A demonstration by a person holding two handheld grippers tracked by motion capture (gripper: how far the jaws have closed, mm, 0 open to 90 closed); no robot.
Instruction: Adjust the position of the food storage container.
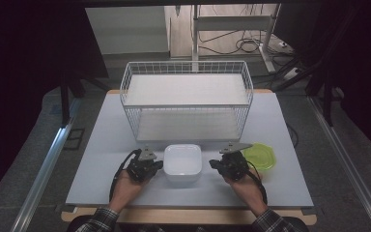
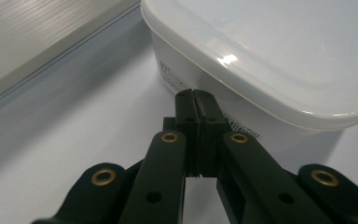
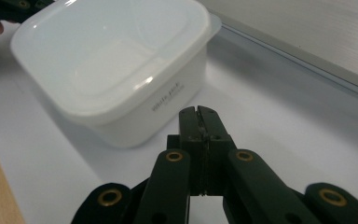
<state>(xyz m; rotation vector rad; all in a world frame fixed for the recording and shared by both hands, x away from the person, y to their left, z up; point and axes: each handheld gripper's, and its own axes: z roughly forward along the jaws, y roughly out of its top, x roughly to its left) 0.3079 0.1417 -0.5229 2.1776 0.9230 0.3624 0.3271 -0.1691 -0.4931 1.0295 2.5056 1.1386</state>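
Table: claws flanking white tub

The high view looks forward and down on the pale grey desk from above its near edge, while both gripper views sit low and close, facing inward from opposite sides onto the shared square white plastic container.

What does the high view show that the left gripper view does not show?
High view alone: the white wire basket behind, the green lid beside the right gripper, the person's hands, and the floor around the table.

Left gripper view alone: the small printed label on the container's side wall, and the left gripper with its jaws pressed shut, close to that wall.

Both: the white lidded container and the pale tabletop.
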